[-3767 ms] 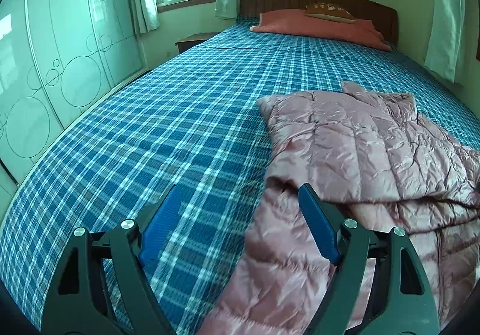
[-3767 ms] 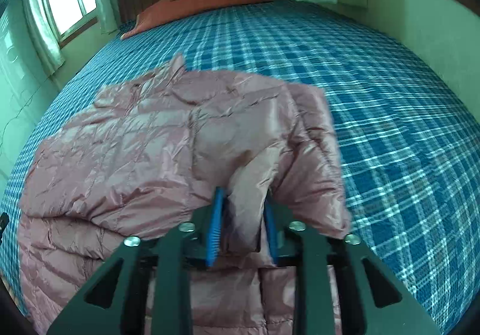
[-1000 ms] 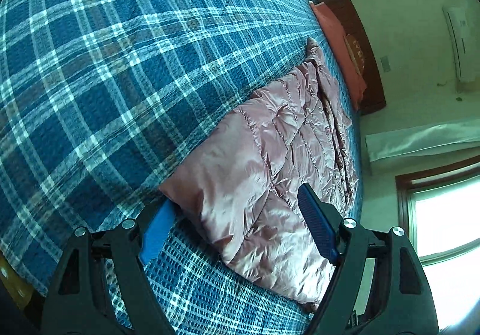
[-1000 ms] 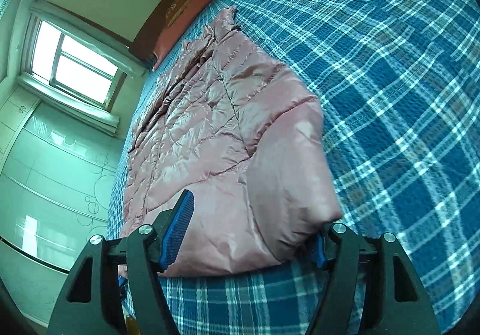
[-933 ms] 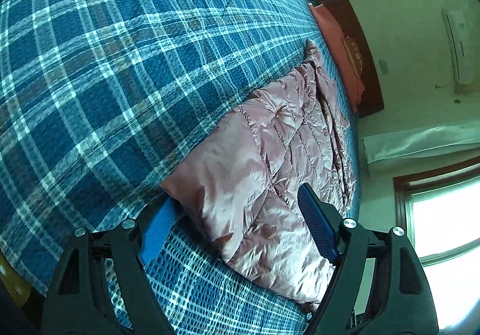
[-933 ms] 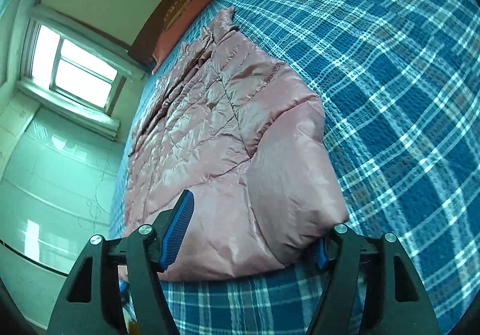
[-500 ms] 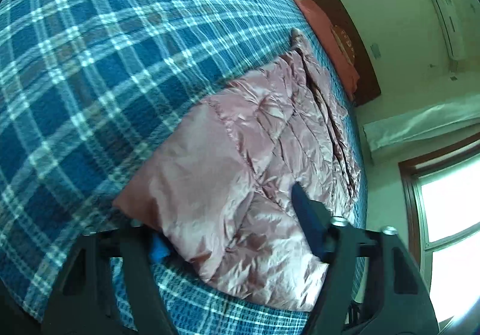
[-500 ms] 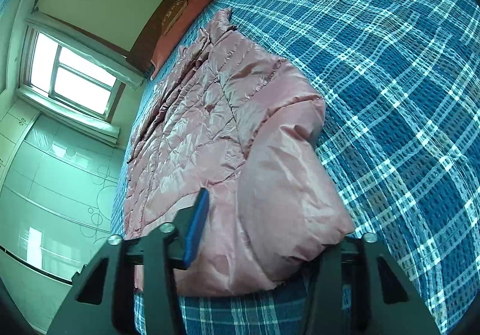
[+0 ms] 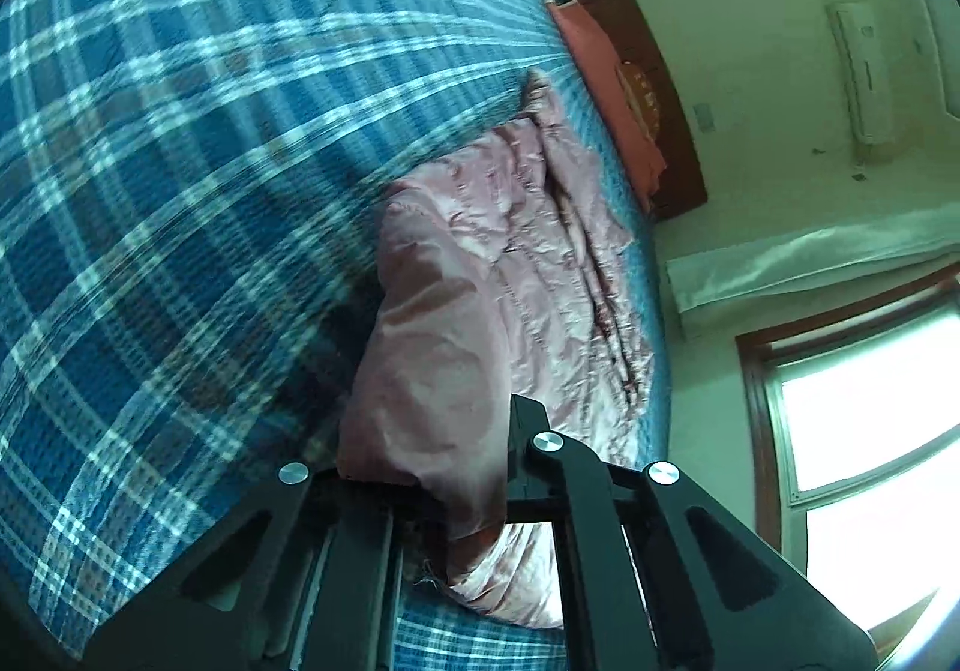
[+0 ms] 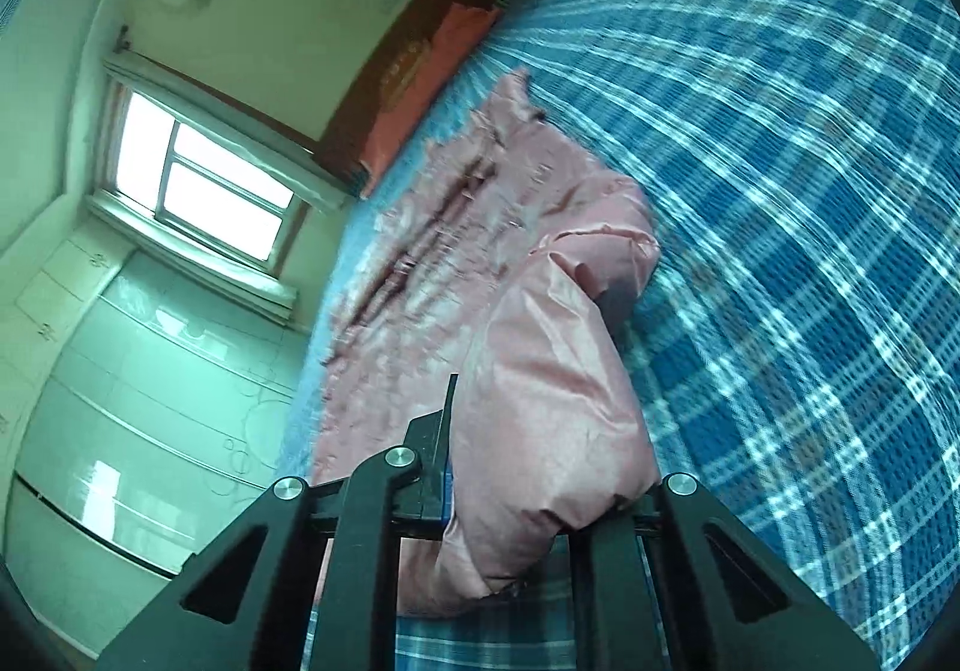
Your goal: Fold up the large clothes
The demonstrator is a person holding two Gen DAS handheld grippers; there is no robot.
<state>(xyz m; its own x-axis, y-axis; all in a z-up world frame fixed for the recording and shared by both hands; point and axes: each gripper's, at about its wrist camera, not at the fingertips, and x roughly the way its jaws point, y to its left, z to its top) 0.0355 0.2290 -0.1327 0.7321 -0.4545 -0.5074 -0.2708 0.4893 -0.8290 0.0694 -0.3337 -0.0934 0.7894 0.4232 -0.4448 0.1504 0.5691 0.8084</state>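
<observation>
The pink quilted down jacket [image 9: 528,275] lies on the bed [image 9: 180,161], on its blue plaid bedspread, stretched lengthwise toward the wooden headboard [image 9: 660,89]. Its near end bulges upward where both tools grip it.

In the left wrist view, the left gripper [image 9: 420,467] has its jaws clamped on a thick bunch of the jacket's near corner; the fabric swells out between the 2 black arms and hangs a little below them. The rest of the garment runs away to the right of the bedspread's open expanse.

In the right wrist view, the right gripper [image 10: 540,467] has its jaws clamped on the jacket's other near corner, a smooth puffed fold [image 10: 552,371] filling the gap between them. A blue pad edge shows on the inner side of the left jaw. The jacket body [image 10: 456,227] beyond is blurred.

At the head of the bed rests an orange-red pillow [image 9: 612,83] with a smaller patterned cushion [image 9: 642,89] on it. A wall air conditioner [image 9: 864,71] hangs above the headboard. Windows [image 10: 198,185] with pale curtains flank the bed, and a glossy pale-green wardrobe [image 10: 132,383] stands by one window
</observation>
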